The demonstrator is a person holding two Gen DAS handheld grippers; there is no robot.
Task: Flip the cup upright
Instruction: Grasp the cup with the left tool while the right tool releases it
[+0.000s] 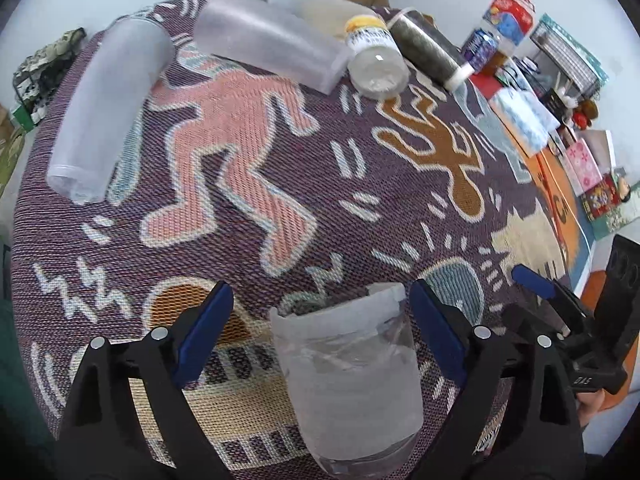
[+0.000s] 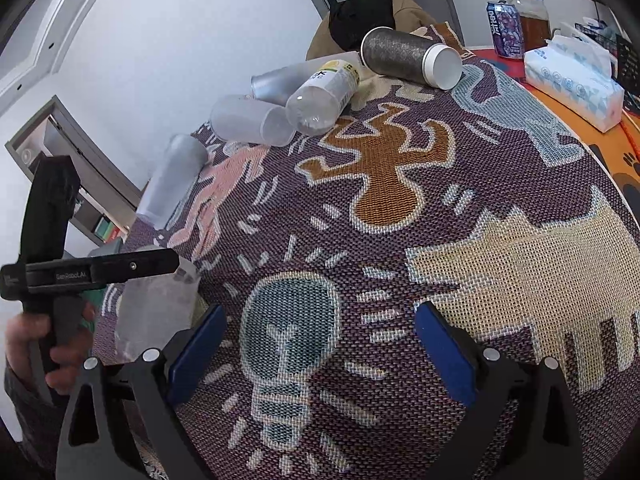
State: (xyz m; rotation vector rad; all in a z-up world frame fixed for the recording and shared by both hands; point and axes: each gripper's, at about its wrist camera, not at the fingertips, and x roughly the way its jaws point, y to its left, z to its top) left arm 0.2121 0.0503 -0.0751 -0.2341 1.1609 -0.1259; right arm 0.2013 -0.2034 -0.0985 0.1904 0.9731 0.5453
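A clear frosted cup (image 1: 352,380) stands upright on the patterned cloth (image 1: 280,184), mouth up, between the wide-open blue pads of my left gripper (image 1: 322,308). The pads stand apart from its sides. The same cup (image 2: 158,316) shows at the left of the right wrist view, partly hidden by the left gripper's body. My right gripper (image 2: 320,340) is open and empty over the light-bulb figure on the cloth. Further frosted cups lie on their sides at the far edge: one at the left (image 1: 104,108), one in the middle (image 1: 272,44).
A plastic bottle (image 1: 374,56) and a dark glitter tumbler (image 1: 430,50) lie on their sides at the back. A tissue pack (image 2: 572,80), a drink can (image 2: 506,30) and small boxes (image 1: 584,160) sit at the right edge. A person sits beyond the table.
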